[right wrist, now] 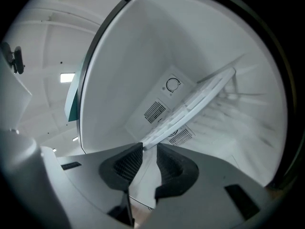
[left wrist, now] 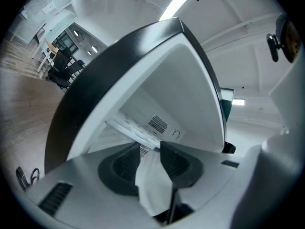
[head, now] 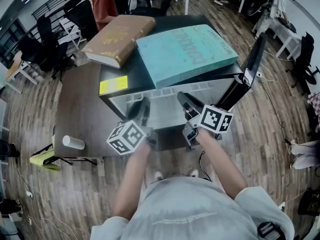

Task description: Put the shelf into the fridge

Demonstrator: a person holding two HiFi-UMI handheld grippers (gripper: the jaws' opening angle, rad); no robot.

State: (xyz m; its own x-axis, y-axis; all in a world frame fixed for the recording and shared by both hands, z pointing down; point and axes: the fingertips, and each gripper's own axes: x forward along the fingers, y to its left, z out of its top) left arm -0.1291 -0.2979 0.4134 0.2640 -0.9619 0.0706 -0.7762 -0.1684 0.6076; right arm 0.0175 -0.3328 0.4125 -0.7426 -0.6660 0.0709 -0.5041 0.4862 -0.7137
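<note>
Fingers (right wrist: 126, 167) pinch white ribbed shelf (right wrist: 193, 105): left gripper (left wrist: 150, 147), right gripper (right wrist: 149, 148), inside fridge (right wrist: 143, 46)

fridge (head: 127, 66) 1 | shelf (right wrist: 200, 99) 1 | books (head: 120, 39) (head: 185, 51) 2 | tools (left wrist: 150, 149) (right wrist: 150, 149) 2 | yellow note (head: 113, 85) 1

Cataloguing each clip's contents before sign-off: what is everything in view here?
fridge: one, dark top, white inside, centre
door: one, dark, open at fridge's right
shelf: one, white, inside fridge, gripped by both grippers
brown book: one, on fridge top, left
teal book: one, on fridge top, right
note: one, yellow, fridge top's front left
table: one, dark brown, left of fridge
cylinder: one, white, lying on table
chairs: several, black, far left
bystander: one, red top, behind fridge
left gripper: grey, black pads, shut on shelf
right gripper: same, shut on shelf
arms: two, grey sleeves, bottom centre
</note>
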